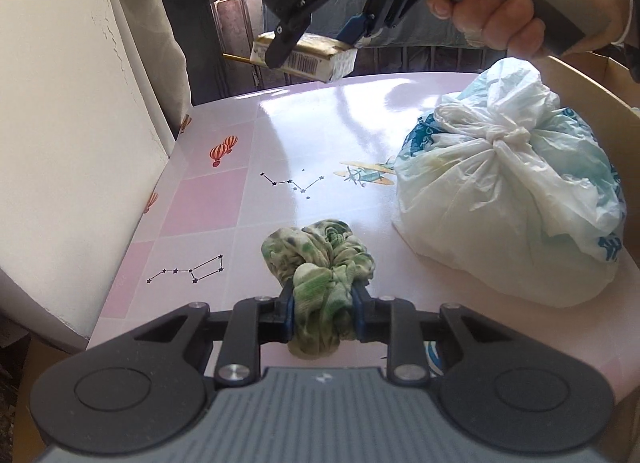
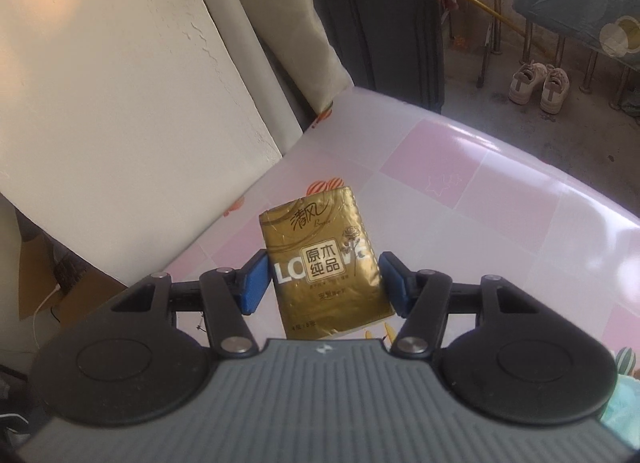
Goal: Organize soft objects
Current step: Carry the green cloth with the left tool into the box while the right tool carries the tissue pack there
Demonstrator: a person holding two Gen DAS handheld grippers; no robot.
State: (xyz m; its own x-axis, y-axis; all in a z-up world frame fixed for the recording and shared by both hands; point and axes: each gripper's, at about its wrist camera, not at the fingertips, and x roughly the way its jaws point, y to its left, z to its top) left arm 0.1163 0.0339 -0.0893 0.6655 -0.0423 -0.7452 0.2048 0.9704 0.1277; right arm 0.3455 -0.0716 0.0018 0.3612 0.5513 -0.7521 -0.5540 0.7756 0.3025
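Pink and white squares cover the glossy table (image 1: 280, 135), with printed balloons, star lines and a small airplane on it. Beside it stands a cream wall (image 1: 60, 111), and in the right wrist view a pair of pale shoes (image 2: 538, 87) sits on the floor far behind.

Some things are hard to read. Strong light washes out the top right corner of the left wrist view, so the arm above the person's right hand (image 1: 500, 15) is lost there. A cardboard box (image 1: 592, 75) is cut by the right edge, and its inside is not visible. What the knotted white plastic bag (image 1: 508, 199) contains cannot be told; it lies on the table, just beside the box.

The left gripper (image 1: 323, 315) is closed tight on a green tie-dye scrunchie (image 1: 320, 259). Its 2 blue pads press the cloth from both sides, and the front part of the scrunchie hangs low over the table; contact with the surface cannot be judged.

The right gripper (image 2: 322, 283) is about half open around a gold tissue pack (image 2: 324, 267), which is above the table. The 2 pads sit at the pack's long edges. In the left wrist view the pack (image 1: 308, 55) is in the air over the far table edge.
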